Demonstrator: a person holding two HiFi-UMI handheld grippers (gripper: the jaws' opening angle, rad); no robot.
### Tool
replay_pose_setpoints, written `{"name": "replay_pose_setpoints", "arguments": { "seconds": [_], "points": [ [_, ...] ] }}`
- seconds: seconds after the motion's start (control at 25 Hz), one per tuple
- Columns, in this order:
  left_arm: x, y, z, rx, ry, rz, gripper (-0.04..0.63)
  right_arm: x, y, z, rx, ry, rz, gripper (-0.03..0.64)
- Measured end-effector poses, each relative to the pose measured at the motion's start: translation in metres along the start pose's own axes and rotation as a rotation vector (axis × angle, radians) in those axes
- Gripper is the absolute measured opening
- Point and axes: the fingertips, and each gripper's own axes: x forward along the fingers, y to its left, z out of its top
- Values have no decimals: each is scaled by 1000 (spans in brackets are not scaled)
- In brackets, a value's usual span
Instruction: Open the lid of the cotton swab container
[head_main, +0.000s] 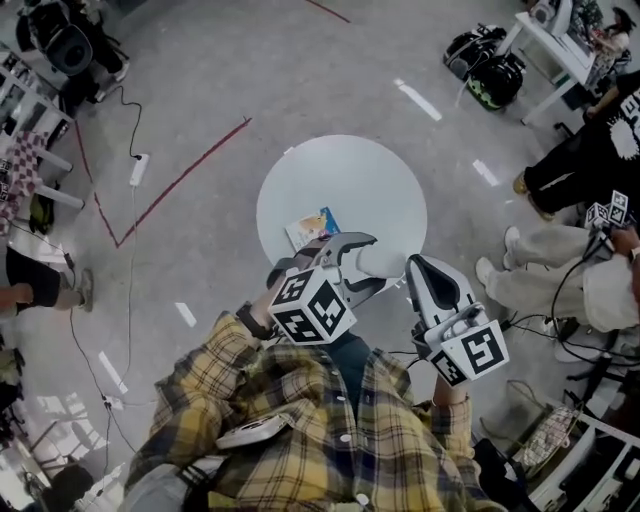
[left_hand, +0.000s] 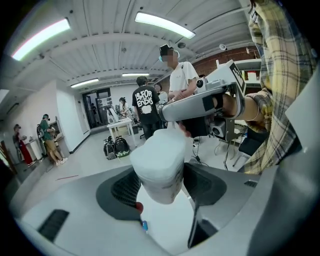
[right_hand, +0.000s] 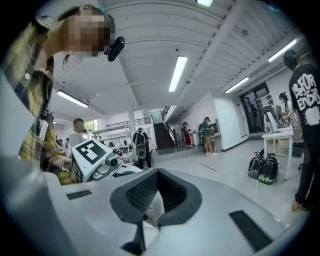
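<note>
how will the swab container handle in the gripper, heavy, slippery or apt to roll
Probably light: the left gripper holds the container by its sides alone. Its smooth, frosted plastic wall looks a bit slippery, though the ribbed pads should help. Its rounded body might roll if laid on its side.
</note>
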Motion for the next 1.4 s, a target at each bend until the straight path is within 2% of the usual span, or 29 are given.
{"name": "replay_pose_setpoints", "arguments": {
  "seconds": [0.12,0.32,0.56,0.76,0.84,1.0,1.08,1.28,1.4],
  "points": [
    [-12,-2,9,-15,-13,8,279,-3,11,12,-10,-14,42,15],
    [-27,-3,21,6,-9,9,278,-3,23,32,-48,-32,94,15],
    [-28,-8,37,17,-17,0,278,-14,26,52,-97,-57,125,17],
    [-30,-10,44,15,-30,-3,276,-18,35,58,-131,-50,204,25],
    [-31,-10,47,18,-34,-4,276,-17,40,58,-143,-33,263,157],
    [-31,-11,49,27,-41,-7,275,-14,46,47,-203,29,373,259],
    [-33,-13,49,30,-46,-11,275,-11,51,39,-217,76,418,279],
    [-36,-21,54,41,-54,-32,275,-8,61,31,-244,130,541,279],
    [-40,-22,55,41,-56,-38,273,-5,68,29,-268,155,570,278]
  ]
}}
